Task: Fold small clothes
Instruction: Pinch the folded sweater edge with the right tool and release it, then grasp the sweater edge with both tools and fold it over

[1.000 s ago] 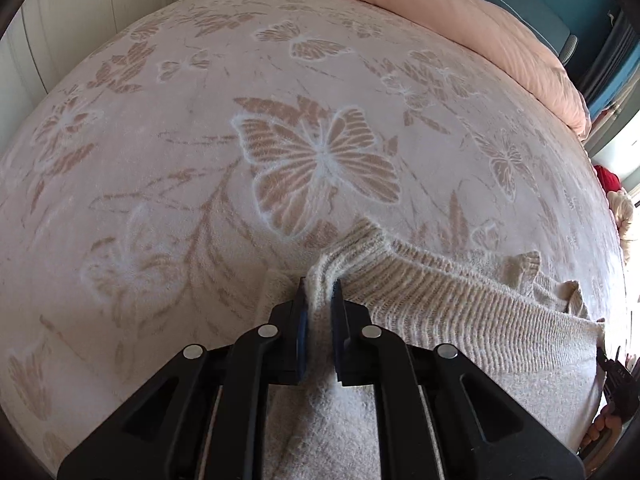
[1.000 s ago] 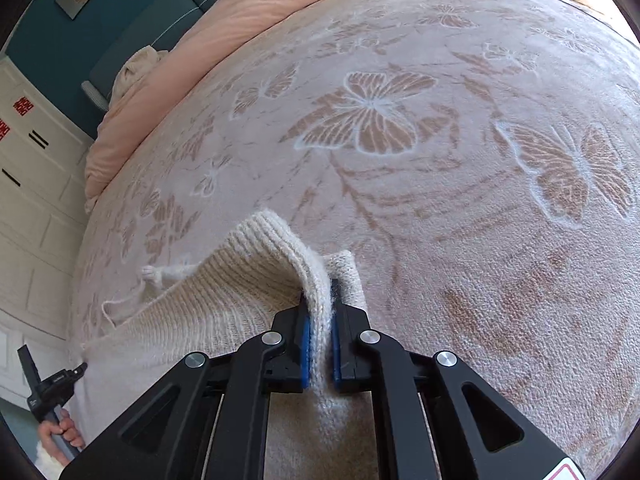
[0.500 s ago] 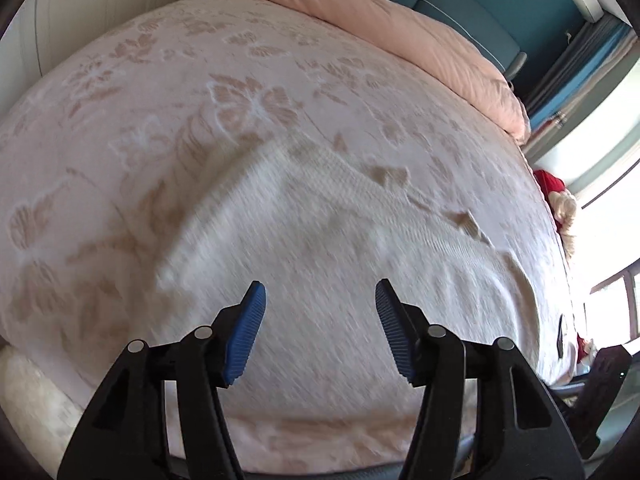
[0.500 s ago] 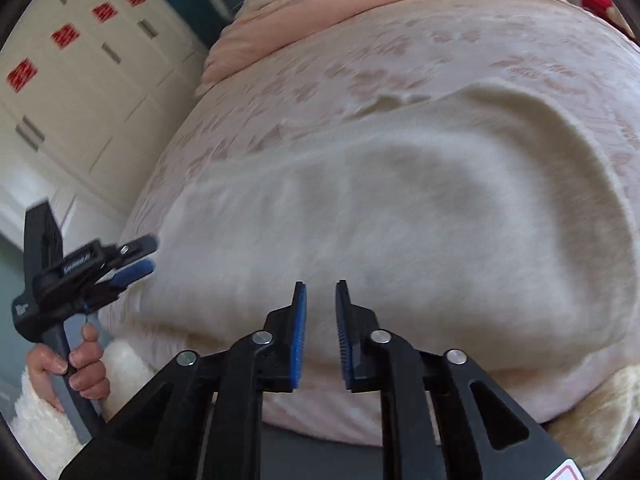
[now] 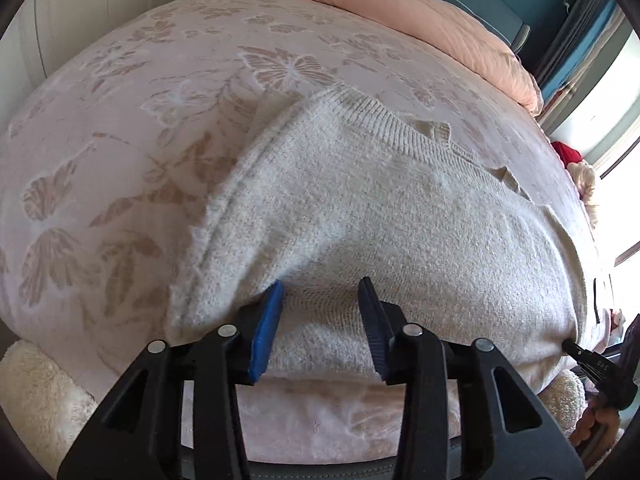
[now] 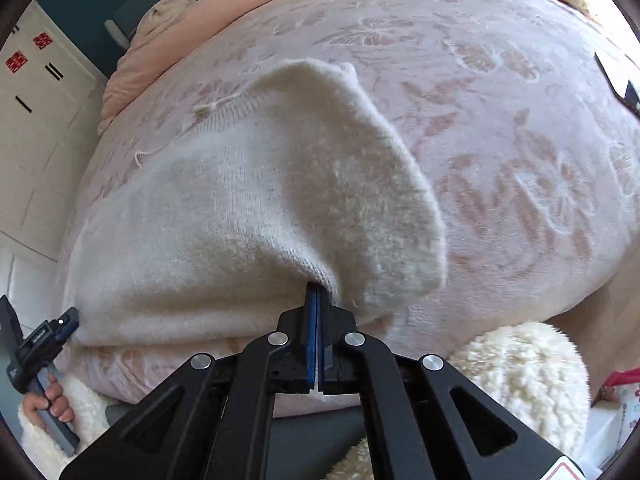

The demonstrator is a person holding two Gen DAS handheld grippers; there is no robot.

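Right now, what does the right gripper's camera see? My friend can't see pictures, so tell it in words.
The right gripper is shut on the near edge of a fuzzy cream sweater lying on a pink butterfly blanket. The left gripper touches the sweater's left corner.

**Little legible text**

Small white lettering on the right claw (image 5: 596, 364), seen from the left wrist, is too small to read. White print on the left claw (image 6: 38, 338) is likewise illegible. Red wardrobe decorations (image 6: 30, 50) carry unreadable marks.
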